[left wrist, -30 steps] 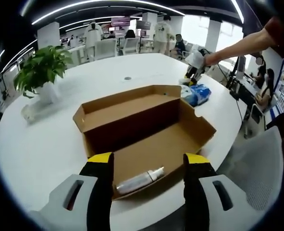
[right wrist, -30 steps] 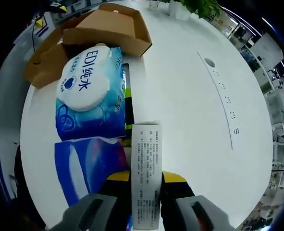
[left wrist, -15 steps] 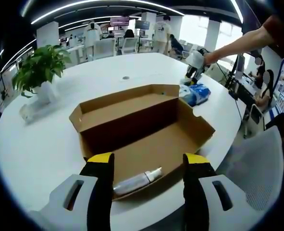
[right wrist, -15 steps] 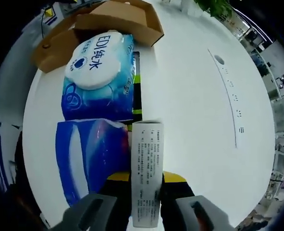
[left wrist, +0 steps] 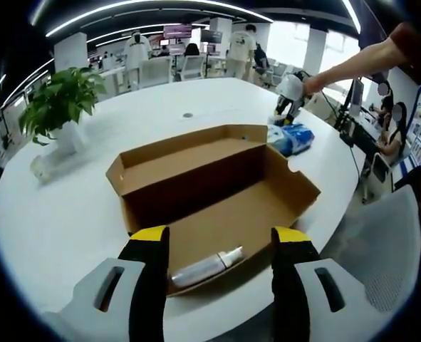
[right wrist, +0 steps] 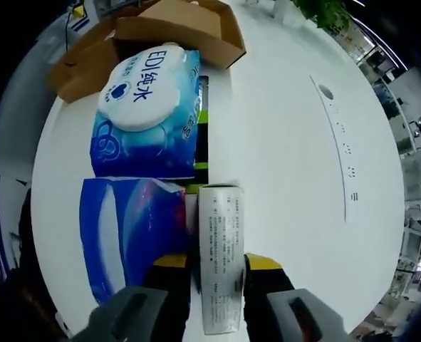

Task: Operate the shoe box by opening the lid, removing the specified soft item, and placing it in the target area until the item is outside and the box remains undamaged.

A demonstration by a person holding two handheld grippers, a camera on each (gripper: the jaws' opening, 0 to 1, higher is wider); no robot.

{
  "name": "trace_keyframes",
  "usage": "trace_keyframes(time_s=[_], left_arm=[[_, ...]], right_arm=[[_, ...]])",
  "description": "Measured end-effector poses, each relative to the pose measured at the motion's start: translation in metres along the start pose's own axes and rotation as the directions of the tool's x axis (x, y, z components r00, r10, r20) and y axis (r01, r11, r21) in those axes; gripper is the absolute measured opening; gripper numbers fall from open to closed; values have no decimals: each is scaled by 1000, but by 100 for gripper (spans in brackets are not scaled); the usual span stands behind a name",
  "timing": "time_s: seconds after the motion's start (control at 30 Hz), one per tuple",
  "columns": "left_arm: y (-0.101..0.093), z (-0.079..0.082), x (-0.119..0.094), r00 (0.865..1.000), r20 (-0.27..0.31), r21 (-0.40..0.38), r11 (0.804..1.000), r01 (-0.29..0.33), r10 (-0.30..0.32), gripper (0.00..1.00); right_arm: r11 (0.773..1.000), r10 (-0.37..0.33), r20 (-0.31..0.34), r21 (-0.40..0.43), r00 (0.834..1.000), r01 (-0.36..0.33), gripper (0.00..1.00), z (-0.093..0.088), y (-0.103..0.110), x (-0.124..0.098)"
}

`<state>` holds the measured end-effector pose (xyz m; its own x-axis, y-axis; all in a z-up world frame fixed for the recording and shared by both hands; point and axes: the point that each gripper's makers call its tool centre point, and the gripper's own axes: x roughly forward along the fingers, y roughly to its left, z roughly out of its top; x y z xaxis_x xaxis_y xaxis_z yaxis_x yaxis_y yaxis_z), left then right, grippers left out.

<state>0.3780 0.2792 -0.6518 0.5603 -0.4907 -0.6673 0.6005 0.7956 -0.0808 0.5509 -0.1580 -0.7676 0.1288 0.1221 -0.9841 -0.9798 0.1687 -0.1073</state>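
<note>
In the left gripper view the box [left wrist: 214, 196] sits a touch lower and further right in the frame than half a second ago; I read that as my camera drifting, not the box moving. My left claw [left wrist: 221, 246] hangs wide open at the bottom of the frame with nothing between its yellow tips, its jaws framing the near end of the box. The lid is folded back toward the upper left, and a tube [left wrist: 205, 268] lies on the box floor by the near wall. At upper right my right claw [left wrist: 287, 107] is over the packs [left wrist: 290, 139] past the box's far corner.

In the right gripper view the carton [right wrist: 221, 256] now leans slightly, its top tipped left, and the jaws look a little further apart than before, so I cannot tell whether the right claw [right wrist: 217, 262] grips it firmly or only brackets it. The carton lies on the desk [right wrist: 281, 142] just right of a dark blue pack [right wrist: 132, 231]; above that lies a wipes pack [right wrist: 146, 114], its top edge touching the box corner [right wrist: 178, 32].

The desk edge curves close along the left of the packs. Right of the carton the desk is bare white out to a row of small marks. In the left gripper view a plant [left wrist: 57, 107] stands well apart at upper left.
</note>
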Motion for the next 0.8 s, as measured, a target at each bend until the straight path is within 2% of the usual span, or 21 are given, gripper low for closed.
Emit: trace_keyframes(time_s=[0.27,0.57,0.63,0.67,0.7,0.73,0.77,0.8], left_arm=[[-3,0,0,1000,4,4,1000,7,-7,57],[-6,7,-2,999,33,10,1000,22,-22,57],[-6,8,-3,999,40,13,1000,23,-23,57],[-6,9,-5,999,44,14,1000,25,-25,57],[-6,9,-5,999,46,15,1000,26,-26,57],[-6,9,-7,998,49,16,1000,27,-28,57],[-6,9,-8,998,51,17,999,28,-29,57],[-5,9,-9,998,54,18,999,29,-30,57]], right_arm=[[999,-31,7,19,999,31,27,2,-1,-16],[983,-96,88,165,991,81,31,13,-8,-52],[975,-118,109,201,987,95,31,16,-10,-59],[964,-136,129,246,982,101,32,19,-12,-64],[948,-176,164,295,971,122,33,26,-17,-72],[943,-188,174,309,967,127,33,28,-19,-74],[918,-219,214,376,952,127,33,35,-23,-82],[904,-238,238,408,942,126,33,39,-26,-88]])
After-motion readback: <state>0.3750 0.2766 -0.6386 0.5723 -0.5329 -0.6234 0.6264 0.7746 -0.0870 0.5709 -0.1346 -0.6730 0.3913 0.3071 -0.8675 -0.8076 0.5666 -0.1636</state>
